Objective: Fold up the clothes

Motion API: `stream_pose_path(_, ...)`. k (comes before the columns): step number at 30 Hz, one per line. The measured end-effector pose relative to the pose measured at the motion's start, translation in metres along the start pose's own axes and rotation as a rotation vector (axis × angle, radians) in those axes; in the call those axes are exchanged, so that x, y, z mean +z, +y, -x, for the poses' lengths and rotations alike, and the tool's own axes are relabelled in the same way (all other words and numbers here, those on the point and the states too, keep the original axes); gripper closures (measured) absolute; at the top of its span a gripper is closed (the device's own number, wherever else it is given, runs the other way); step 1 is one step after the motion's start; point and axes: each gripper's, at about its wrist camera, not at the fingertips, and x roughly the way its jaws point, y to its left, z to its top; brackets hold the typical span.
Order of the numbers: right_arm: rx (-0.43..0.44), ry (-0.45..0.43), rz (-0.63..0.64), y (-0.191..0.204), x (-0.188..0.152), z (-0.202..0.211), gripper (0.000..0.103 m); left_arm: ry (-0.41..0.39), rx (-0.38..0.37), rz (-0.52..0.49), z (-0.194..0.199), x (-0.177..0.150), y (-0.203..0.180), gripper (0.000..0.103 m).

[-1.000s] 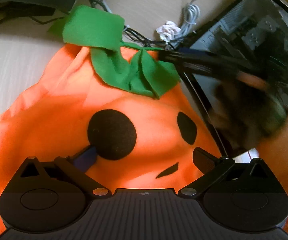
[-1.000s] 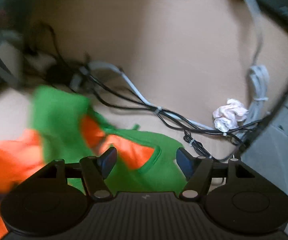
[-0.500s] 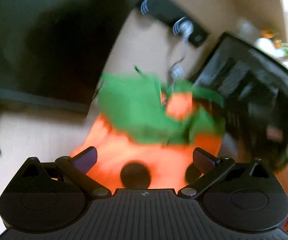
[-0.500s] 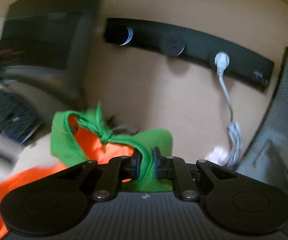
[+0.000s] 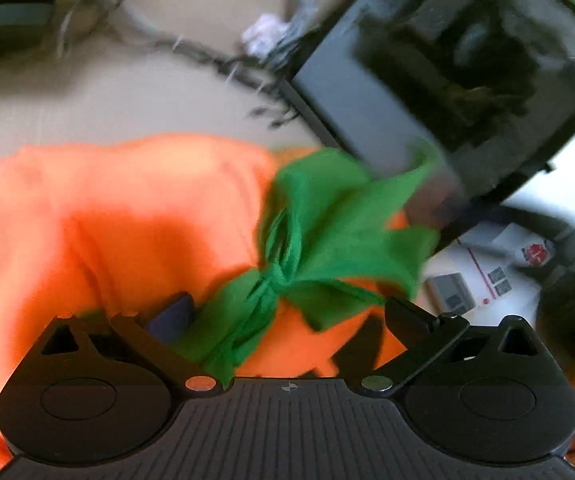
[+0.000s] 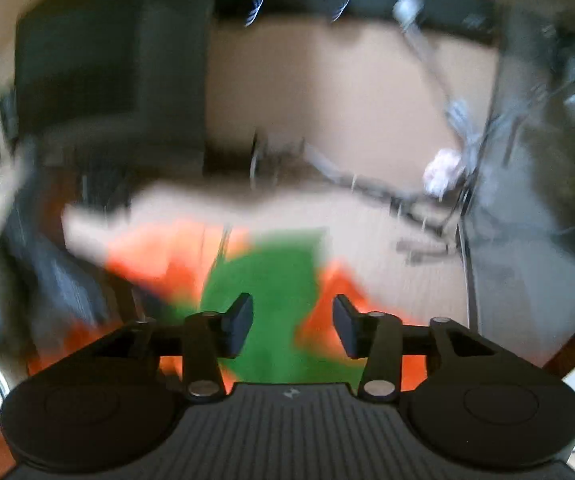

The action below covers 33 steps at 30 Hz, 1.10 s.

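Note:
An orange pumpkin costume (image 5: 127, 208) lies on the pale desk, its green leaf collar (image 5: 327, 220) folded down onto the orange body. My left gripper (image 5: 287, 308) is open and hovers over it, with a knotted green strip running between the fingers but not pinched. The right wrist view is blurred. There the right gripper (image 6: 292, 312) has its jaws opening, and the pads touch nothing. The green collar (image 6: 271, 272) and orange cloth (image 6: 159, 252) lie below and beyond them.
A dark computer case with a glass side (image 5: 447, 80) stands at the right, close to the collar. Tangled cables (image 5: 207, 56) and a crumpled tissue (image 5: 263, 32) lie behind the costume. A monitor (image 6: 107, 60) stands at the back left, and a power strip (image 6: 327, 0) runs along the wall.
The right gripper closed on the green collar, carried it up and over, and now its jaws have parted off it. The collar went from the far edge onto the orange body.

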Motion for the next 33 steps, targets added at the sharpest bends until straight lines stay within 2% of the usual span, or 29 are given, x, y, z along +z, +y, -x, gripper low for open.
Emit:
stream_pose_path(2,0.042,-0.009,-0.031,0.000,0.012,-0.019,0.053,0.008,0.016,-0.025,-0.002,-0.006,-0.005,0.000)
stream_pose_path(4,0.073,0.035,-0.051,0.001,0.013,-0.056,0.052,0.020,0.041,-0.048,-0.001,-0.008,-0.010,0.000)
stream_pose_path(8,0.006,0.253,0.002,-0.003,-0.021,-0.125,0.052,0.010,0.041,-0.039,0.023,-0.006,-0.012,0.000)
stream_pose_path(10,0.024,0.242,0.000,-0.010,-0.034,-0.124,0.050,-0.013,-0.006,-0.037,0.034,-0.005,-0.013,0.000)
stream_pose_path(12,0.035,0.241,-0.004,-0.013,-0.032,-0.120,0.049,-0.039,-0.065,-0.035,0.041,-0.003,-0.013,0.000)
stream_pose_path(13,0.031,0.242,0.000,-0.014,-0.031,-0.117,0.049,-0.045,-0.071,-0.031,0.039,-0.001,-0.011,0.000)
stream_pose_path(16,0.006,0.243,0.026,-0.010,-0.026,-0.110,0.051,-0.023,-0.026,0.005,0.020,0.005,0.002,0.000)
stream_pose_path(18,-0.013,0.235,0.058,-0.010,-0.029,-0.107,0.048,-0.001,0.006,0.079,0.007,0.003,0.021,0.000)
stream_pose_path(20,-0.017,0.237,0.066,-0.011,-0.033,-0.101,0.047,-0.020,-0.010,0.121,0.001,0.000,0.030,0.000)
stream_pose_path(23,-0.033,0.264,0.045,-0.020,-0.042,-0.106,0.040,-0.035,-0.008,0.064,0.004,-0.007,0.024,0.000)
stream_pose_path(26,-0.047,0.264,0.006,-0.021,-0.044,-0.120,0.037,-0.053,0.047,-0.076,0.003,-0.018,0.010,0.000)
stream_pose_path(29,-0.098,0.222,0.060,-0.006,-0.037,-0.138,0.036,-0.064,0.138,-0.210,0.001,-0.026,-0.004,0.000)
stream_pose_path(31,-0.129,0.190,0.100,0.004,-0.032,-0.154,0.030,-0.060,0.183,-0.183,0.005,-0.021,-0.003,0.000)
stream_pose_path(33,-0.124,0.185,0.103,0.008,-0.026,-0.165,0.029,-0.052,0.216,-0.130,0.011,-0.014,0.000,0.000)
